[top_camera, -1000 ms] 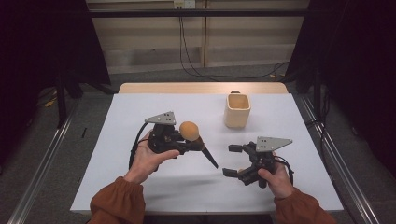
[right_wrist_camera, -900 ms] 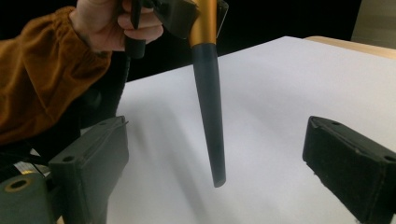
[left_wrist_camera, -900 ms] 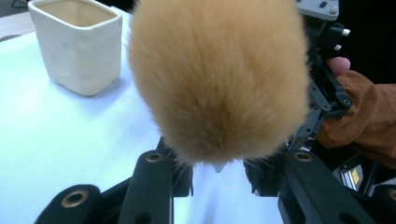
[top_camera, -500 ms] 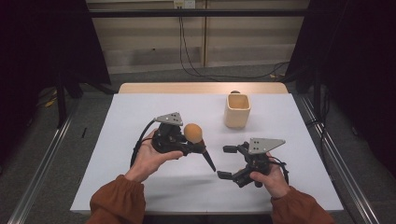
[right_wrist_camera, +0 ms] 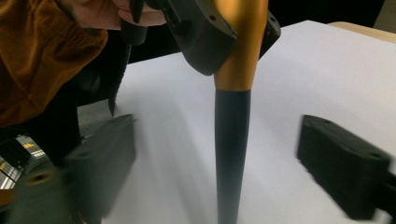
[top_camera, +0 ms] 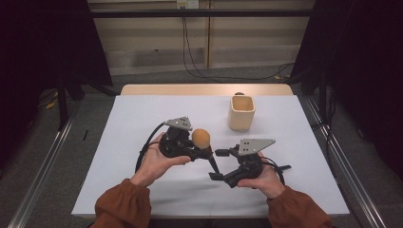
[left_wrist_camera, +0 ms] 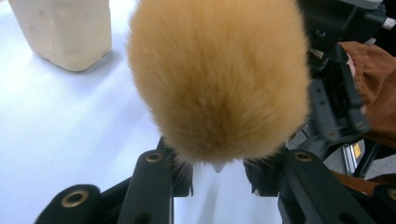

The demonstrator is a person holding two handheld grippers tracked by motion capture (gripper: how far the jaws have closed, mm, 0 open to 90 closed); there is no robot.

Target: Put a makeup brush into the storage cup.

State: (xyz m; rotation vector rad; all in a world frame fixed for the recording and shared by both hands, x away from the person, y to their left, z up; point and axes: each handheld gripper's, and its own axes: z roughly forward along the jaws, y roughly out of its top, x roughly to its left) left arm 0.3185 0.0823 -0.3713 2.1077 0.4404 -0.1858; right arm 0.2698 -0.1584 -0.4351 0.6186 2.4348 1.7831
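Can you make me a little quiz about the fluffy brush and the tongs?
1. True or false: the left tongs are shut on the brush.
2. Where does the cup stand? A) on the white table, beyond the tongs B) in the person's hand C) on the floor
3. Fill in: the right tongs are ____, with the brush's dark handle between the jaws.

Key: 1 true; 2 A; 3 open.
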